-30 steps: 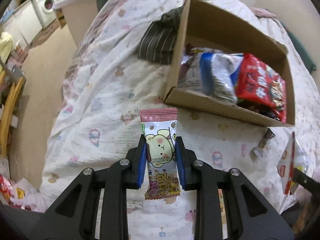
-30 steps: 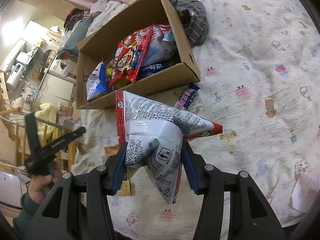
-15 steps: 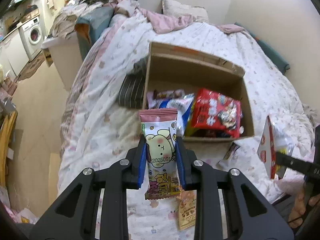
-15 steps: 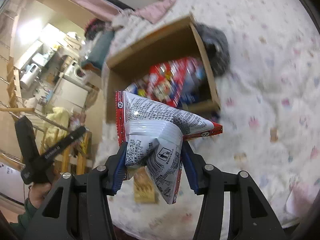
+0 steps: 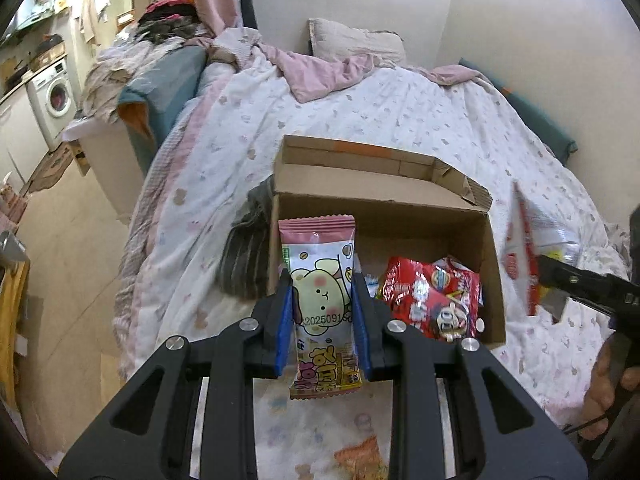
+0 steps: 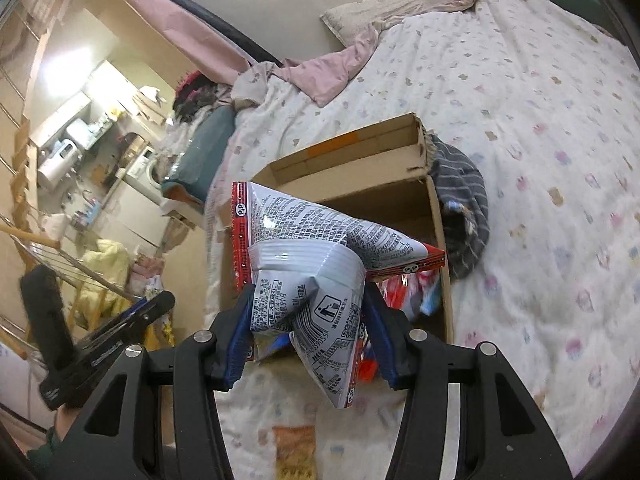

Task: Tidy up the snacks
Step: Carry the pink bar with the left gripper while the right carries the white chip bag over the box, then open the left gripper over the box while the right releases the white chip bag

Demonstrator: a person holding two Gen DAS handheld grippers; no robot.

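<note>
On the bed [image 5: 400, 120], a cardboard box [image 5: 380, 216] is being filled: the left tool [image 5: 322, 320] is gripping a pink snack packet [image 5: 320, 280], the right tool [image 6: 308, 328] a crumpled white packet [image 6: 312, 256]; release over the box is judged next.

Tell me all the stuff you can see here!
pink snack packet: 1, pink with cartoon animal, held by left gripper
silver snack bag: 1, silver and red, held by right gripper
cardboard box: 1, brown, on bed
red snack bag: 1, red, inside box
orange packet: 1, orange, on bed nearest us
striped cloth: 1, grey, beside box
bed: 1, white patterned cover
washing machine: 1, white, far left
left gripper: 1, black, blue fingers
right gripper: 1, black, blue fingers
</note>
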